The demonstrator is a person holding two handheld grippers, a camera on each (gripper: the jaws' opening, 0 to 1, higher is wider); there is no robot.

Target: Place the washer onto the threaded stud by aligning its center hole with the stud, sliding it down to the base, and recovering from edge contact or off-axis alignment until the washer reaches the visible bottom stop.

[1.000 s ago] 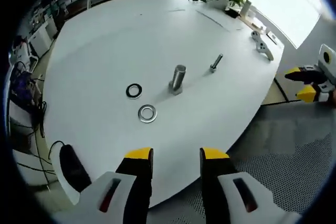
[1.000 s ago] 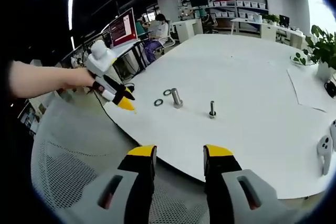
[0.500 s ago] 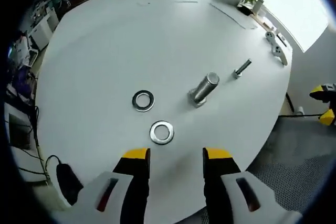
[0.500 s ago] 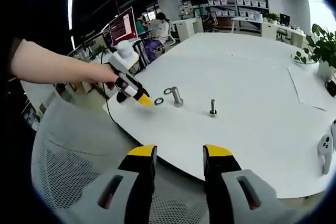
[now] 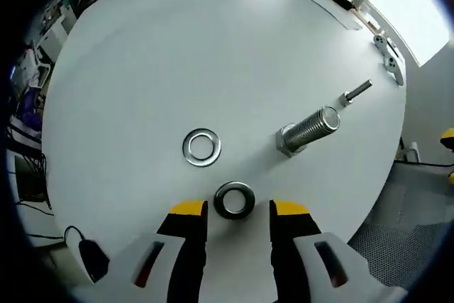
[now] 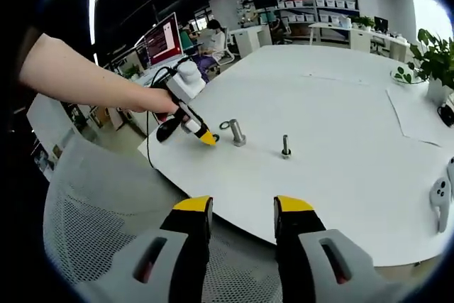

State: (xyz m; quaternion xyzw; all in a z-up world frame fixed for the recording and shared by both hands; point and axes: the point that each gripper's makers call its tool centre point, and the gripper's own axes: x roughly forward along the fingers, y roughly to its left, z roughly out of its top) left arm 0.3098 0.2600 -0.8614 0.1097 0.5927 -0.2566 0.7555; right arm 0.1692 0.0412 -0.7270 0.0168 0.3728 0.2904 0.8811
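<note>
My left gripper (image 5: 237,212) is spread around the washer (image 5: 234,200), which lies flat on the table (image 5: 142,62) near the threaded stud (image 5: 306,131). It looks thin, stiff and slippery, so I'd pinch its outer edge. My right gripper (image 6: 242,211) hangs spread

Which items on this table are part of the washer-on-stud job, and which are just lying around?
Job items:
- washer between the jaws of the left gripper, lying on the white table: dark washer
- silver washer
- large threaded stud
- small bolt

Lying about:
- potted plant
- white controller
- mesh chair
</note>
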